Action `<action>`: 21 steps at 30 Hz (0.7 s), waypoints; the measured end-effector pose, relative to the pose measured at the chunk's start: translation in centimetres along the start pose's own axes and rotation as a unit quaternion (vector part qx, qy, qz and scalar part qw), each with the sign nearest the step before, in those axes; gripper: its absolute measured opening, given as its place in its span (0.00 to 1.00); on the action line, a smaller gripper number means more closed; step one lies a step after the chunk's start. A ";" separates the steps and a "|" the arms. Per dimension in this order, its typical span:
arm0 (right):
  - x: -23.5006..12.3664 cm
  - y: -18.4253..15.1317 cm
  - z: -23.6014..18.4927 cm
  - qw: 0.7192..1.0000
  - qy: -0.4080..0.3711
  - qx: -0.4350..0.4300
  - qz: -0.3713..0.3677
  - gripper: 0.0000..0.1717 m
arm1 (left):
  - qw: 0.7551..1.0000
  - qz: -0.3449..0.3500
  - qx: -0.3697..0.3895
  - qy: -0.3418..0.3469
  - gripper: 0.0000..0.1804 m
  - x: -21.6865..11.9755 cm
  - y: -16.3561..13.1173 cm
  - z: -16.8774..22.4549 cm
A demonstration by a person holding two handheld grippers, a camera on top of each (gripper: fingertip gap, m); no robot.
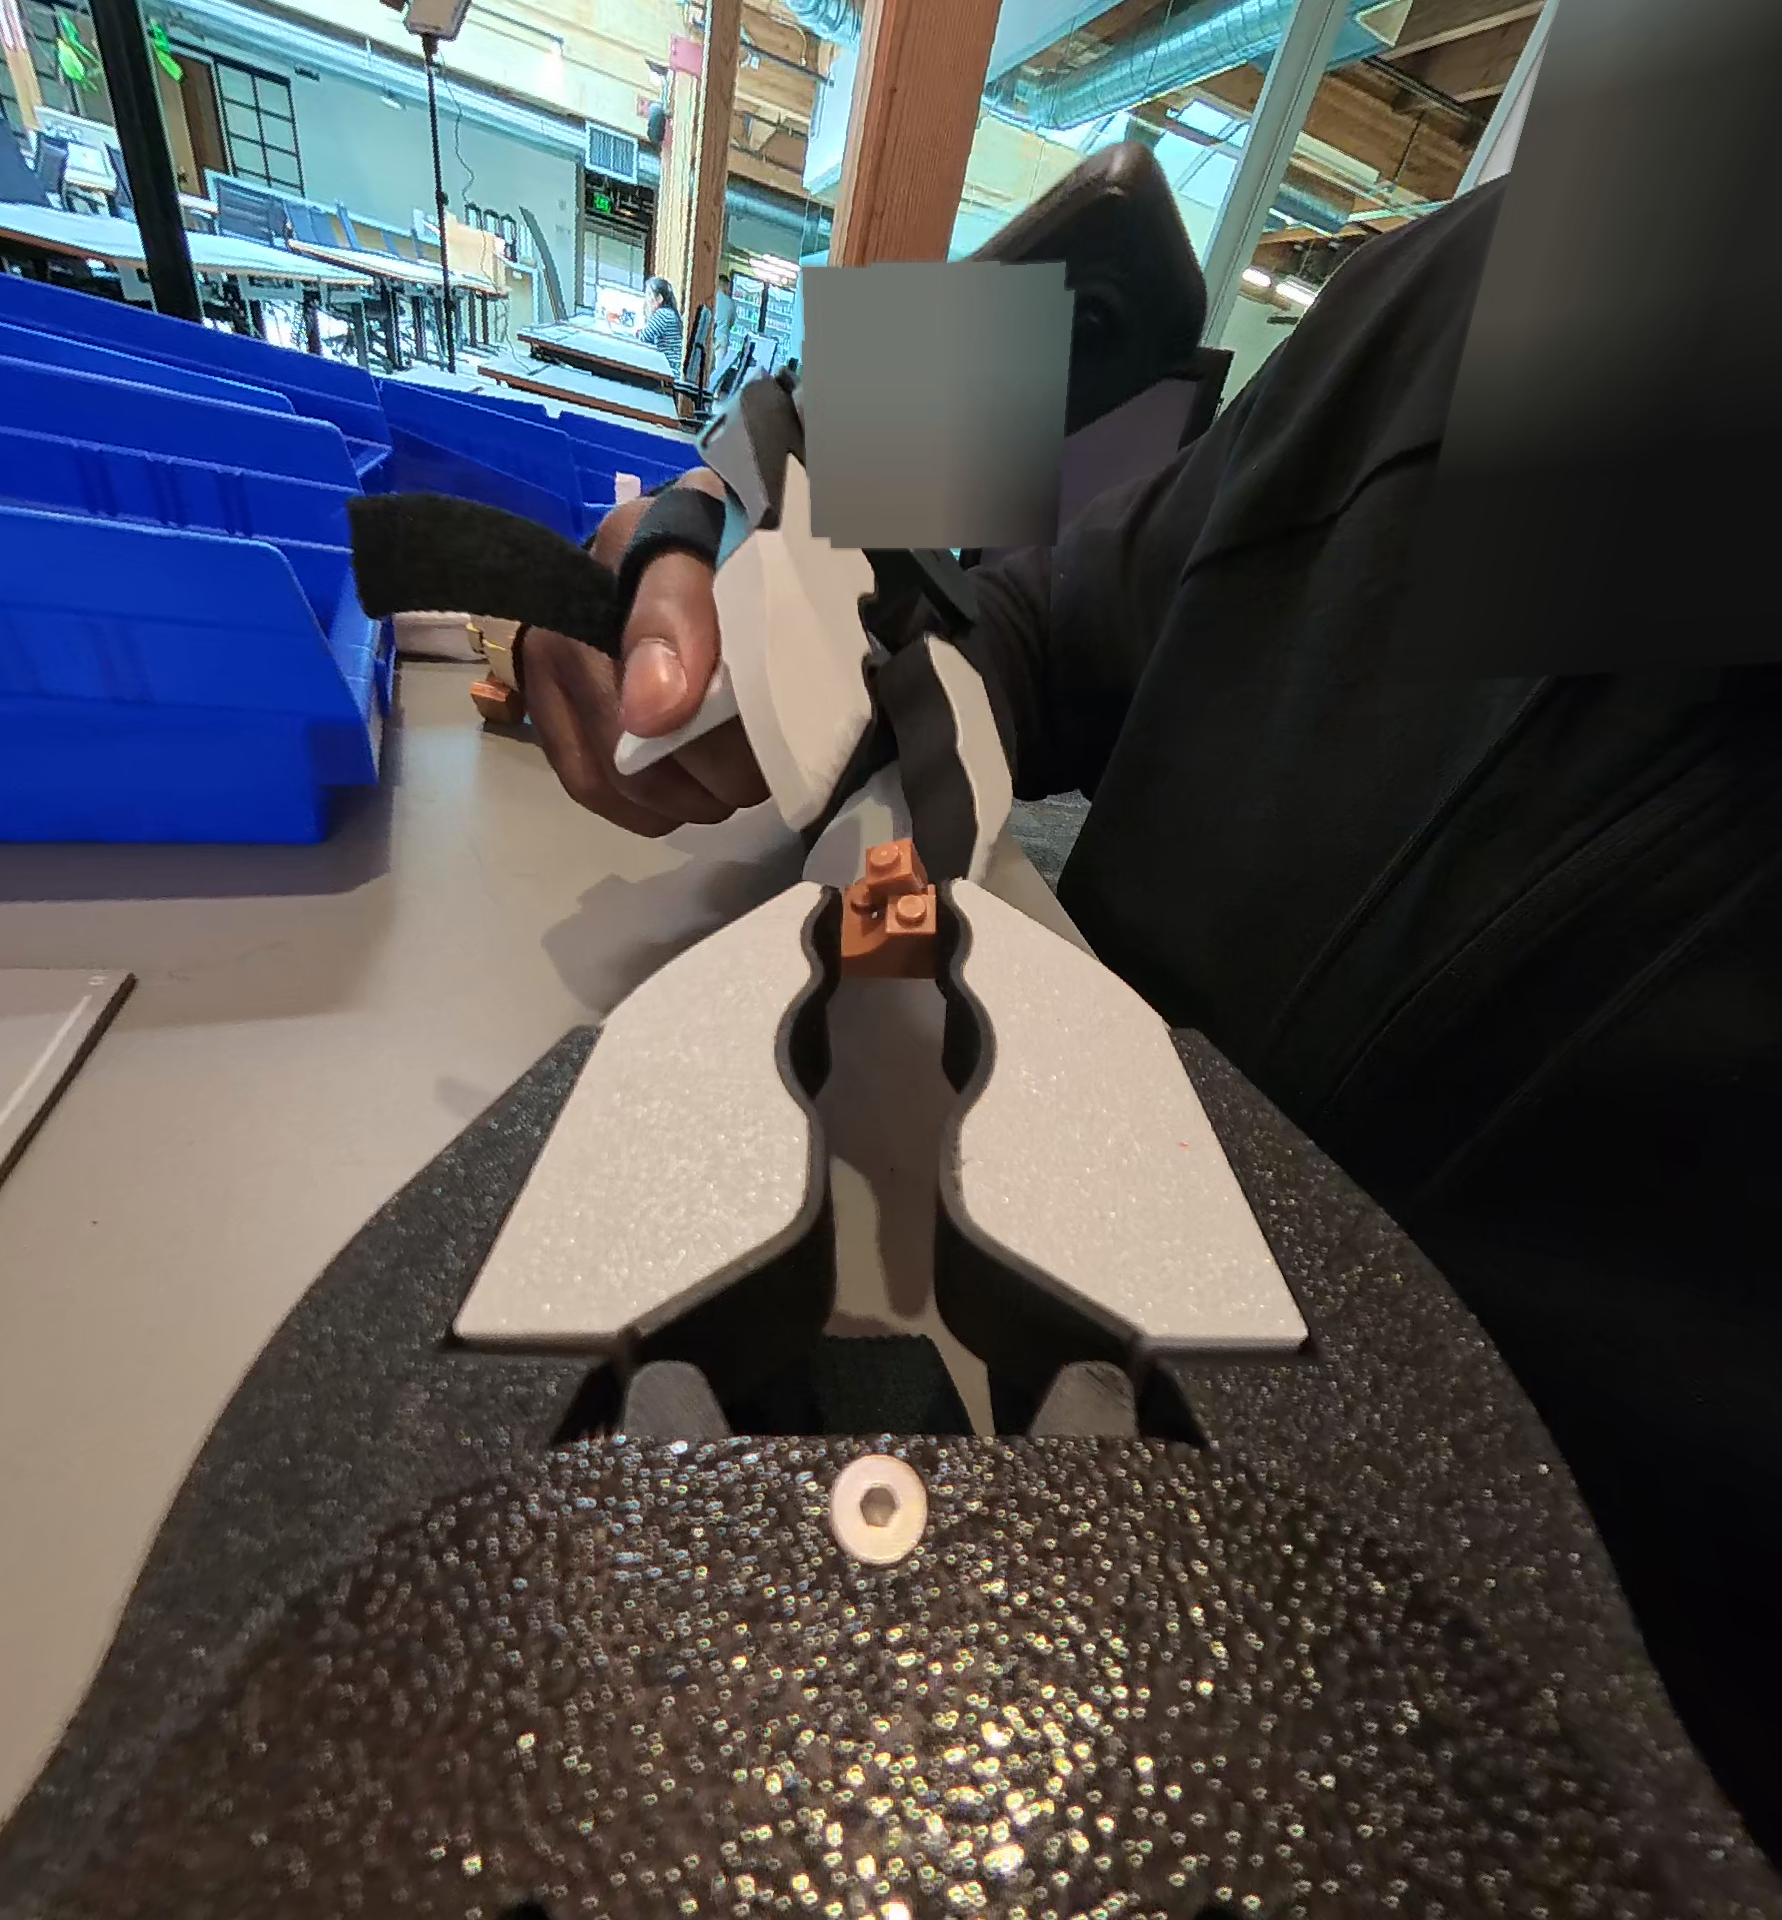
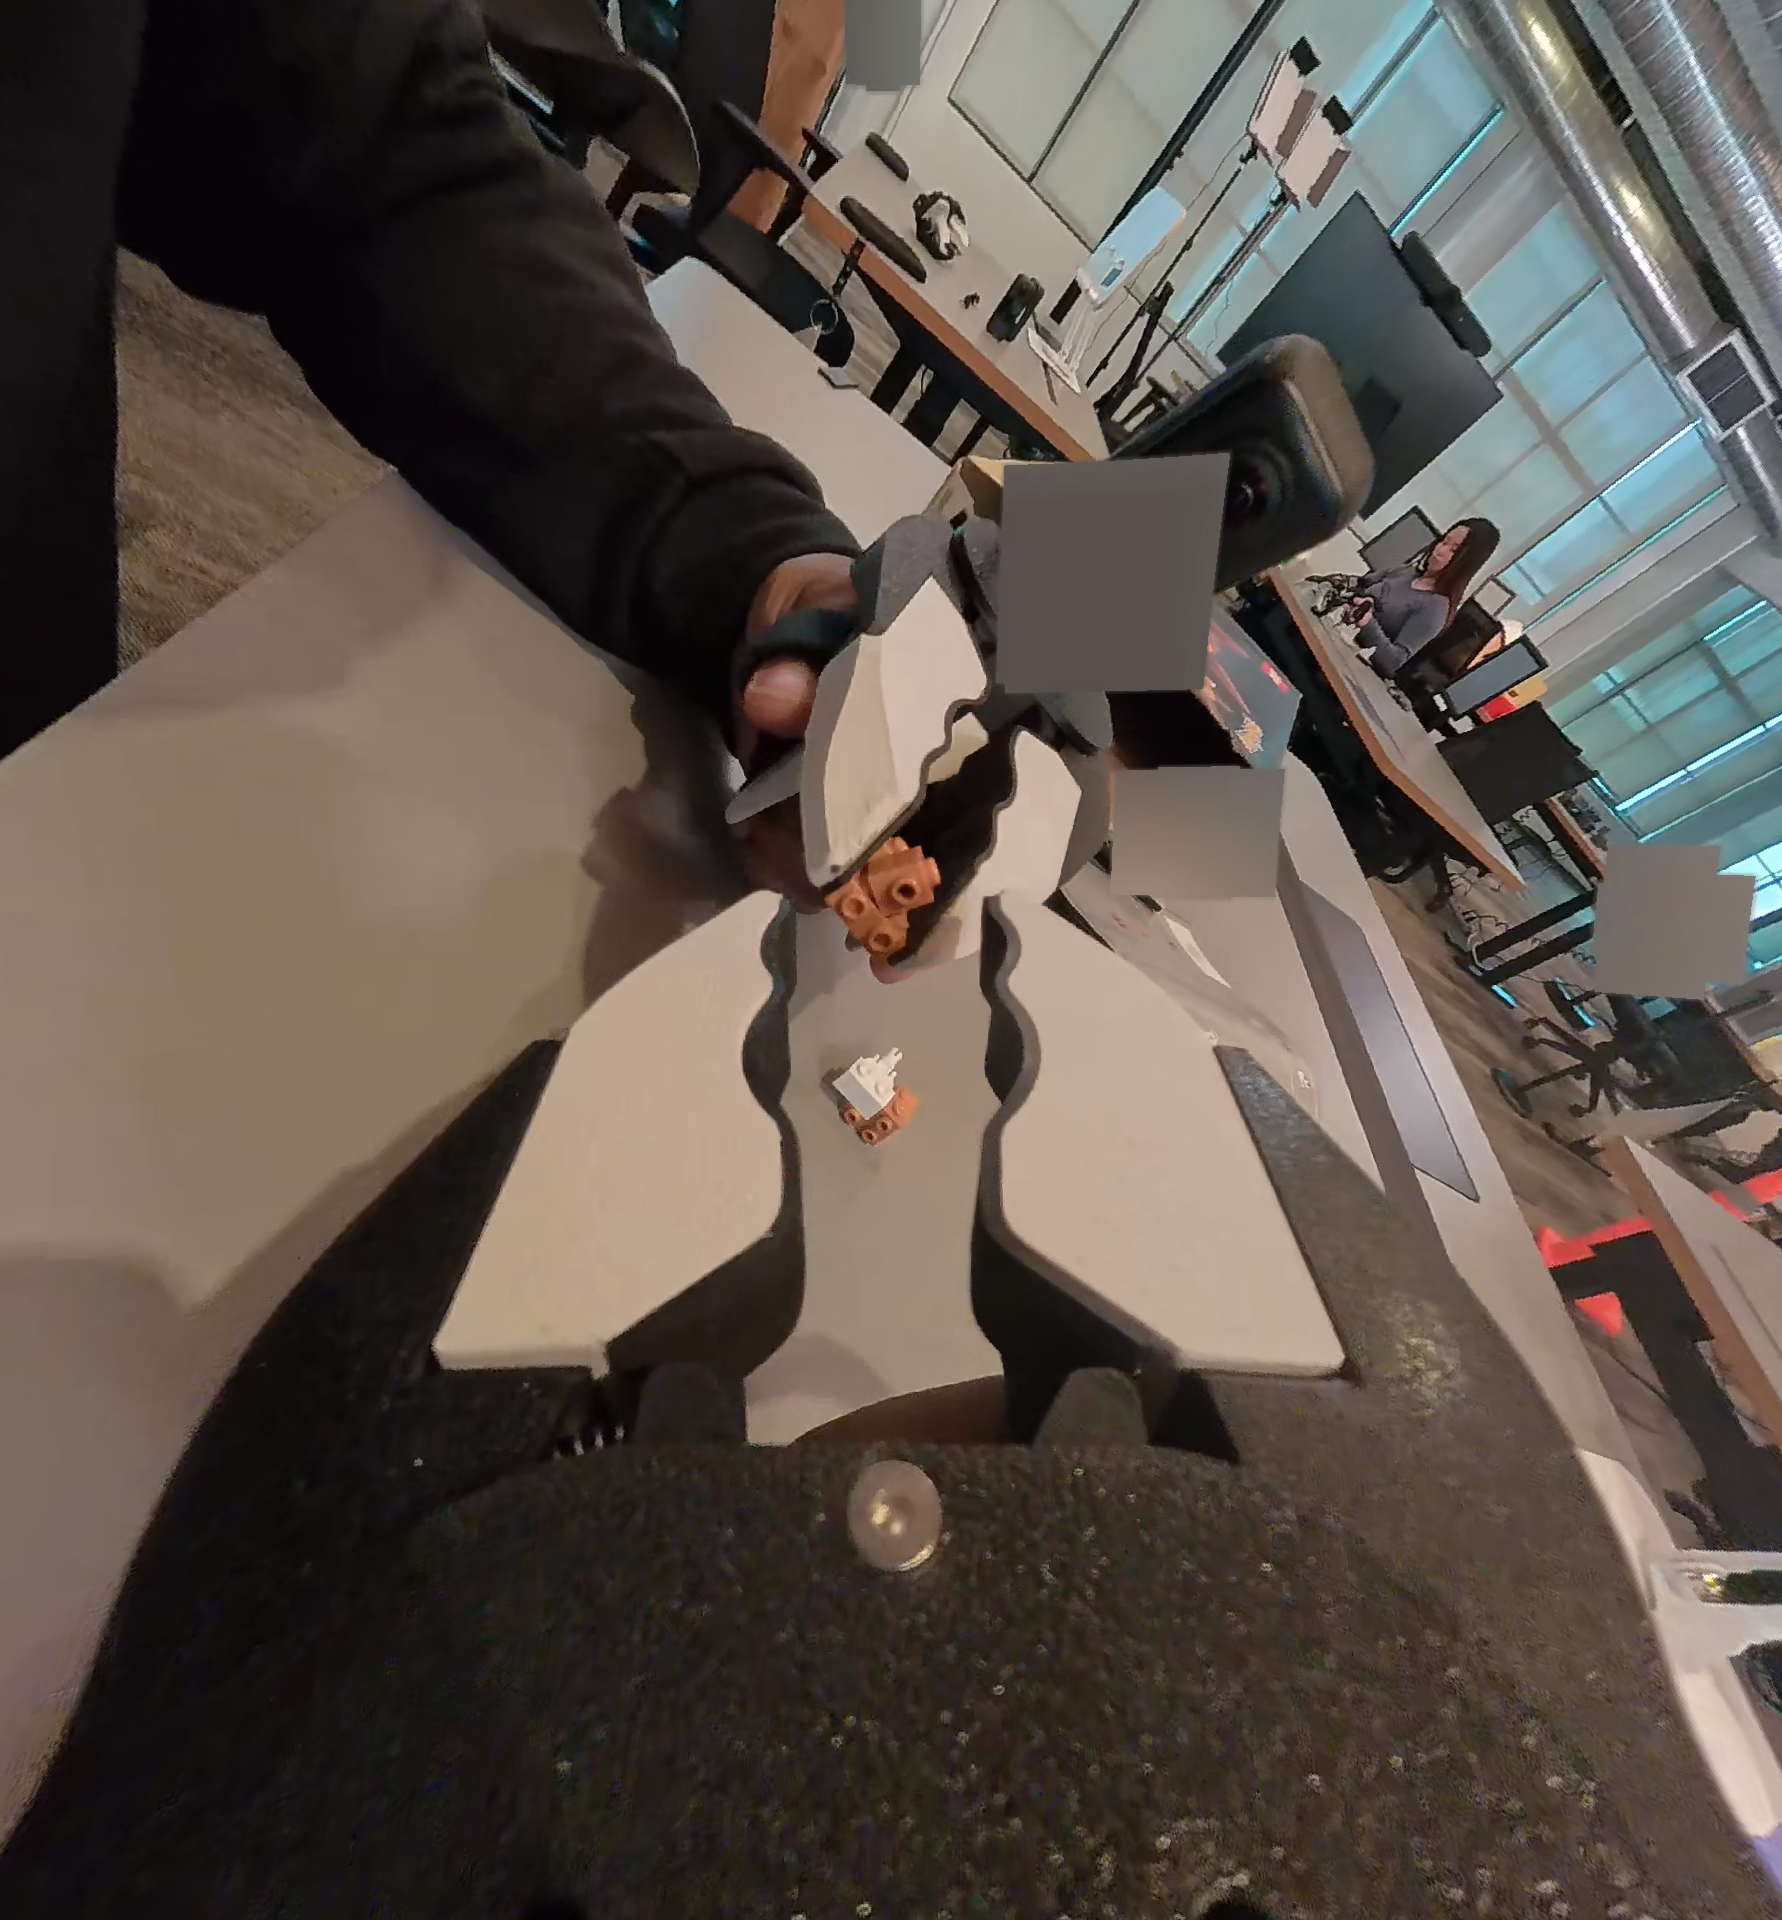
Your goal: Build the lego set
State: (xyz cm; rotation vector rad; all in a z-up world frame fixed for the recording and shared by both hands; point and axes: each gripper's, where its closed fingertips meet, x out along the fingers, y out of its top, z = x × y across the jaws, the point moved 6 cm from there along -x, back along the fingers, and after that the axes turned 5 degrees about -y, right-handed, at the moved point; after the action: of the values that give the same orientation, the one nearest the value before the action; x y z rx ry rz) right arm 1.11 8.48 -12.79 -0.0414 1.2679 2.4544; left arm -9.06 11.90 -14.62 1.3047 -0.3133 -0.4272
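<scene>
My left gripper (image 1: 887, 906) is shut on a small cluster of brown bricks (image 1: 887, 935) and holds it above the grey table (image 1: 243, 1143). The right wrist view shows the same cluster (image 2: 882, 904) pinched at the tips of the left gripper (image 2: 892, 883). My right gripper (image 2: 887, 920) is open; its fingertips stand on either side of the cluster with a gap on both sides. It also shows in the left wrist view (image 1: 902, 842), coming down from above around the top brick. A small white-and-brown brick piece (image 2: 871, 1091) lies on the table under the right gripper.
Blue bins (image 1: 139, 623) stand along the left of the table. A flat grey board (image 1: 4, 1070) lies at the left edge. More brown pieces (image 1: 497, 696) sit behind the person's hand. The person's dark sleeve (image 1: 1386, 727) fills the right side. Less than 4 cm separates the two grippers' tips.
</scene>
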 end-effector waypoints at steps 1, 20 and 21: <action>0.1 0.0 -0.1 1.000 -0.002 -0.004 0.000 0.20 | 1.000 0.000 -0.002 0.000 0.09 0.0 0.0 0.0; 0.9 0.3 -0.8 0.998 -0.030 -0.050 -0.001 0.12 | 0.998 0.000 -0.060 -0.018 0.09 0.1 -0.2 -0.3; 0.9 0.3 -0.9 0.998 -0.026 -0.049 0.000 0.12 | 0.998 0.000 -0.064 -0.021 0.09 0.1 -0.2 -0.2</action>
State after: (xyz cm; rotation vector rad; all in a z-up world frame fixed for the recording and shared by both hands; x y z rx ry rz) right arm 0.09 7.90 -13.24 -0.0029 1.1256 2.4982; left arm -8.87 12.00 -14.92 1.1722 -0.3170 -0.4685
